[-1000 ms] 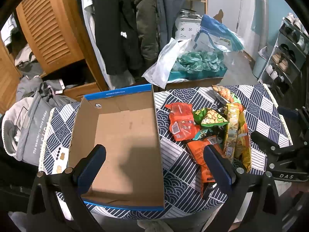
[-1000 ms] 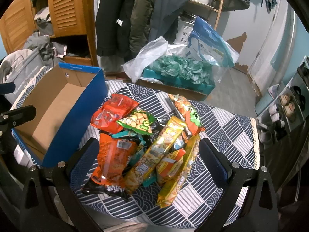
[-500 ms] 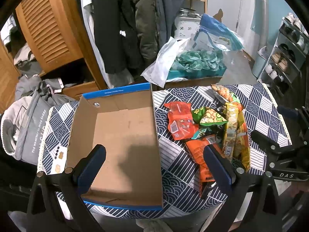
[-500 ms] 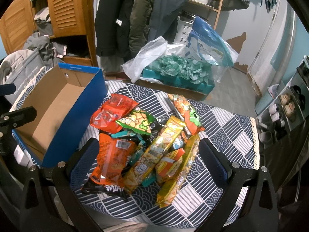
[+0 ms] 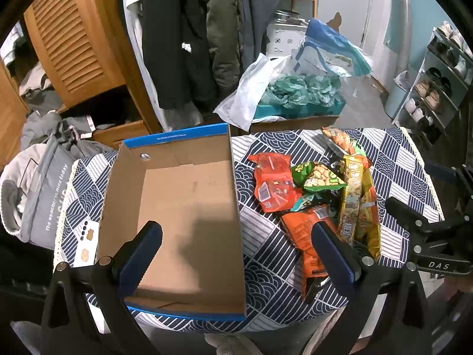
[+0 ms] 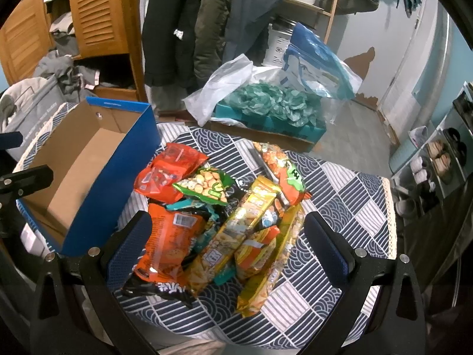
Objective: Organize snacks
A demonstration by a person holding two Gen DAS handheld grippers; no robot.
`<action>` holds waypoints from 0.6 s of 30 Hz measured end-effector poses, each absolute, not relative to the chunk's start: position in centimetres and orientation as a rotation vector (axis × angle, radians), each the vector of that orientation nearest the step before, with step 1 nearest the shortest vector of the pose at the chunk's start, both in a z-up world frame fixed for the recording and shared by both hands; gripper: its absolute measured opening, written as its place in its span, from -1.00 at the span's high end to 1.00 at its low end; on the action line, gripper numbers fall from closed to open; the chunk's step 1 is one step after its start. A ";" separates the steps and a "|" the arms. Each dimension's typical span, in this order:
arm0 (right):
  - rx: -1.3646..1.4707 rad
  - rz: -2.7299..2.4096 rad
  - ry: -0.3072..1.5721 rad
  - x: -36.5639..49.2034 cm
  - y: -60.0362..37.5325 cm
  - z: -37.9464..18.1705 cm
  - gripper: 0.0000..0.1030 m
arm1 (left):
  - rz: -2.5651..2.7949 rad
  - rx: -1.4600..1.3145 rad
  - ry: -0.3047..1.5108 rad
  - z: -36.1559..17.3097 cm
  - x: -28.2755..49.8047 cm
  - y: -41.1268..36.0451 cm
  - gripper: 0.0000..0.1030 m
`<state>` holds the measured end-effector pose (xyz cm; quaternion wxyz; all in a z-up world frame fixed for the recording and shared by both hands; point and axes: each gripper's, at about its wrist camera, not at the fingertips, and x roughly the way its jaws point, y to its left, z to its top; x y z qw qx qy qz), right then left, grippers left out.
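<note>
An empty blue cardboard box (image 5: 183, 195) (image 6: 88, 159) sits on the left of a small table with a navy patterned cloth (image 5: 266, 281) (image 6: 340, 201). A pile of snack packets lies to its right: a red packet (image 5: 273, 185) (image 6: 168, 171), a green peanut packet (image 5: 317, 174) (image 6: 207, 188), an orange packet (image 5: 304, 236) (image 6: 171, 242) and long yellow packets (image 5: 359, 207) (image 6: 236, 236). My left gripper (image 5: 236, 254) is open and empty above the box's near end. My right gripper (image 6: 227, 245) is open and empty above the near side of the pile; it also shows in the left wrist view (image 5: 428, 236).
A grey bag (image 5: 38, 195) hangs left of the table. Behind the table are a teal box with green wrapped items (image 6: 272, 112), a white plastic bag (image 6: 218, 88), hanging coats (image 5: 192, 29), a wooden louvred cabinet (image 5: 74, 38) and a shoe rack (image 5: 437, 88) at right.
Both grippers have drifted slightly; the scene shifted a little in both views. Nothing was taken hold of or moved on the table.
</note>
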<state>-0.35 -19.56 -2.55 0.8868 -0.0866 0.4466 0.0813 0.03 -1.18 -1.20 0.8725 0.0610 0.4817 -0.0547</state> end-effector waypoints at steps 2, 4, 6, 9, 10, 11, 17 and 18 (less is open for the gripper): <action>-0.178 0.166 0.929 -0.4 -19.8 -2.9 -0.95 | -0.114 0.128 1.007 -1.2 0.0 -1.1 -0.98; -0.177 0.161 0.929 -0.4 -20.8 -3.2 -0.95 | -0.116 0.130 1.015 -1.4 0.3 -1.3 -0.98; -0.179 0.150 0.932 -0.2 -21.0 -3.4 -0.95 | -0.122 0.127 1.034 -1.8 0.5 -1.4 -0.98; -0.173 0.130 0.939 0.1 -21.6 -3.4 -0.95 | -0.122 0.121 1.066 -2.6 1.0 -1.9 -0.98; -0.167 0.122 0.940 0.2 -21.9 -3.6 -0.95 | -0.123 0.120 1.073 -2.7 1.1 -2.0 -0.98; -0.160 0.114 0.941 0.4 -22.2 -3.4 -0.95 | -0.125 0.120 1.081 -3.0 1.3 -2.2 -0.98; -0.105 0.067 0.982 1.2 -25.1 -4.4 -0.95 | -0.131 0.102 1.136 -4.6 1.9 -3.5 -0.98; -0.091 0.060 0.993 1.4 -25.7 -4.7 -0.95 | -0.126 0.098 1.146 -5.0 1.9 -3.8 -0.98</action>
